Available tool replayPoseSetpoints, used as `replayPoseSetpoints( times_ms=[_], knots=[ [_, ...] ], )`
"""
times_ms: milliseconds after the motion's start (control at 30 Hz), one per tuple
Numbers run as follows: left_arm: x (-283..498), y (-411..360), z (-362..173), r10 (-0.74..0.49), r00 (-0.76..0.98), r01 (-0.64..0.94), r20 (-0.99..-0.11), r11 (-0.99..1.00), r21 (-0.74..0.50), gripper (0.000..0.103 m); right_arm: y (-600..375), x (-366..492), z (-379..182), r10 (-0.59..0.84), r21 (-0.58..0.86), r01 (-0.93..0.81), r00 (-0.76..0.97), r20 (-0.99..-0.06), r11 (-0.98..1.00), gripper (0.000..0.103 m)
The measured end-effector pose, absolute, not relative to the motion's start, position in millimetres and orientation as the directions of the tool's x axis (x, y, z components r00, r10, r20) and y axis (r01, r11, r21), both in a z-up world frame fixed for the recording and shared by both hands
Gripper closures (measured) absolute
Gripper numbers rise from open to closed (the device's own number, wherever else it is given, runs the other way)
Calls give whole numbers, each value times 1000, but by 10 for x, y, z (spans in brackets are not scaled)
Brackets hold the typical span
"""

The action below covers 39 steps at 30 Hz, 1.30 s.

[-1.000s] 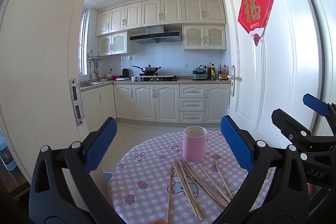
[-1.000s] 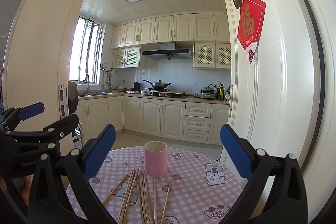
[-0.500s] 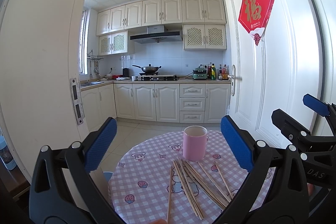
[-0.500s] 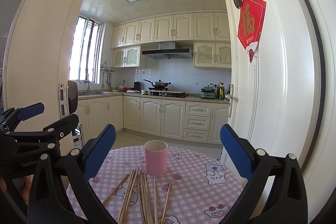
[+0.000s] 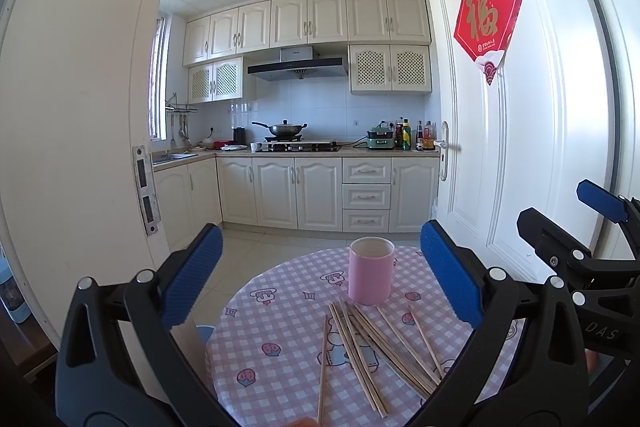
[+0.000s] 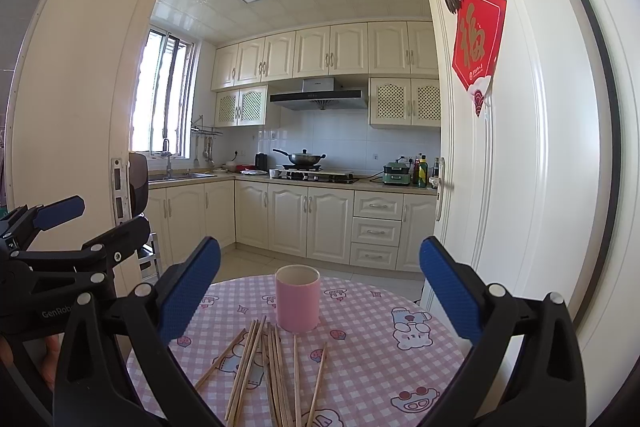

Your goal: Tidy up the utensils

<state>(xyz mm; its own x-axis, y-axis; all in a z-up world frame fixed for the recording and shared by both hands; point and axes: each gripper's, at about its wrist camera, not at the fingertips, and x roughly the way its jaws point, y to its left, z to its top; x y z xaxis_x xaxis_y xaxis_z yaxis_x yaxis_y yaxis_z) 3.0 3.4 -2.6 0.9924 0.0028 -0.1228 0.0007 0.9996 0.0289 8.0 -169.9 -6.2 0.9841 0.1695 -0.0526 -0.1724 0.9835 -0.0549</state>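
The chopsticks (image 5: 374,343) are lying loose and fanned on the pink checked counter (image 5: 272,331), below and between the blue pads of the left claw (image 5: 320,279), whose fingers are standing wide apart and gripping nothing. The right claw (image 6: 320,287) is hanging likewise spread and empty above the same sticks. Just beyond them the pink cup (image 6: 297,298) is standing upright, nothing blocking it. Farther off, kitchen cabinets (image 6: 308,223) are lining the wall, with a white door (image 5: 512,131) at right.

Wok (image 6: 305,158) on stove (image 6: 316,176) – red door hanging (image 5: 487,20) – checked tablecloth (image 6: 372,355) covering round table.
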Motion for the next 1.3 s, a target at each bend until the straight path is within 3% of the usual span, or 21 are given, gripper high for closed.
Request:
replayPoseSetpoints(
  times_ms=[800, 1300],
  knots=[
    [103, -2, -88, 7, 990, -3, -141, 1000, 29, 6, -1713, 135, -115, 168, -47, -172, 983, -70, 984, 7],
    [376, 2, -196, 11, 981, -6, -196, 1000, 26, 6, -1720, 388, -223, 168, -39, -173, 979, -120, 984, 7]
  ],
)
